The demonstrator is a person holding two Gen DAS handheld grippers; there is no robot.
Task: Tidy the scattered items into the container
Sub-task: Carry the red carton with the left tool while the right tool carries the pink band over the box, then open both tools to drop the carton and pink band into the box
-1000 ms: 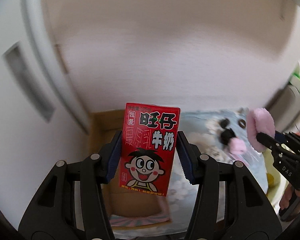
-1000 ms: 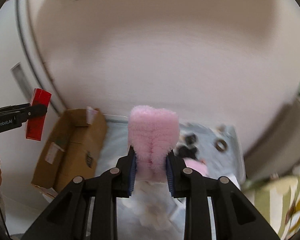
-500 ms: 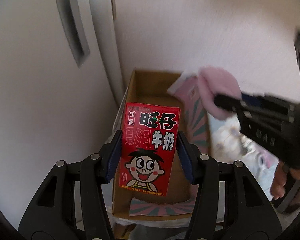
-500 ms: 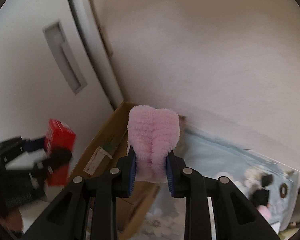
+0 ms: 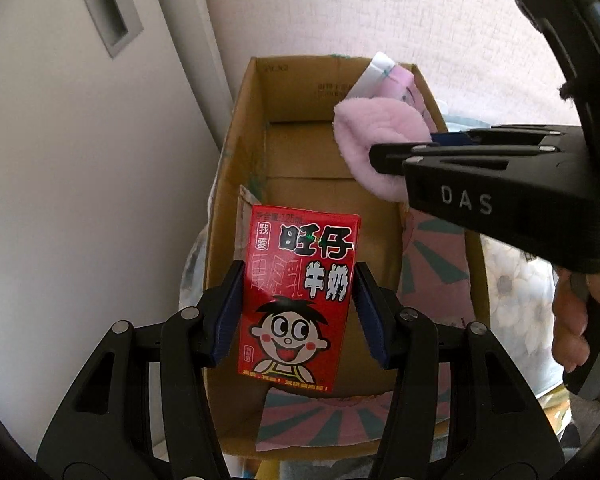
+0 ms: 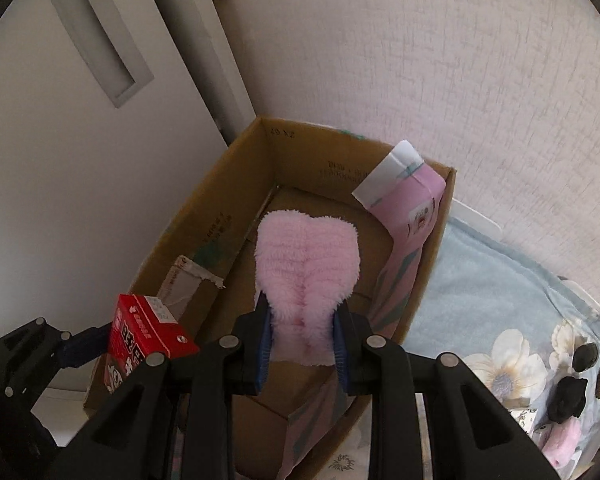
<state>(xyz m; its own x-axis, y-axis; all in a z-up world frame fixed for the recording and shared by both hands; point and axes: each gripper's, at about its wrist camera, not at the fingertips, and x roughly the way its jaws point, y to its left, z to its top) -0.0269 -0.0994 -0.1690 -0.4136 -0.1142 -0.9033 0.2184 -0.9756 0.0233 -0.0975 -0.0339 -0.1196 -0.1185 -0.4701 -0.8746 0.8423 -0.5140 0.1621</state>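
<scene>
My left gripper [image 5: 298,312] is shut on a red milk carton [image 5: 296,296] with a cartoon face, held upright over the near end of an open cardboard box [image 5: 236,128]. My right gripper [image 6: 302,344] is shut on a fluffy pink cloth [image 6: 308,264] and holds it above the box [image 6: 204,216]. In the left wrist view the pink cloth [image 5: 376,140] and the right gripper [image 5: 396,158] hang over the box's far right side. The red carton [image 6: 148,336] shows at the lower left of the right wrist view. A pink patterned bag [image 6: 408,224] leans inside the box's right wall.
The box stands in a corner between a white door [image 6: 80,152] and a textured wall [image 6: 420,60]. A light blue floral blanket [image 6: 492,312] lies to its right with small black and pink items [image 6: 568,396] on it.
Both grippers have swung left from the blanket to over the box, each still holding its item. The right gripper has come further in over the box.
</scene>
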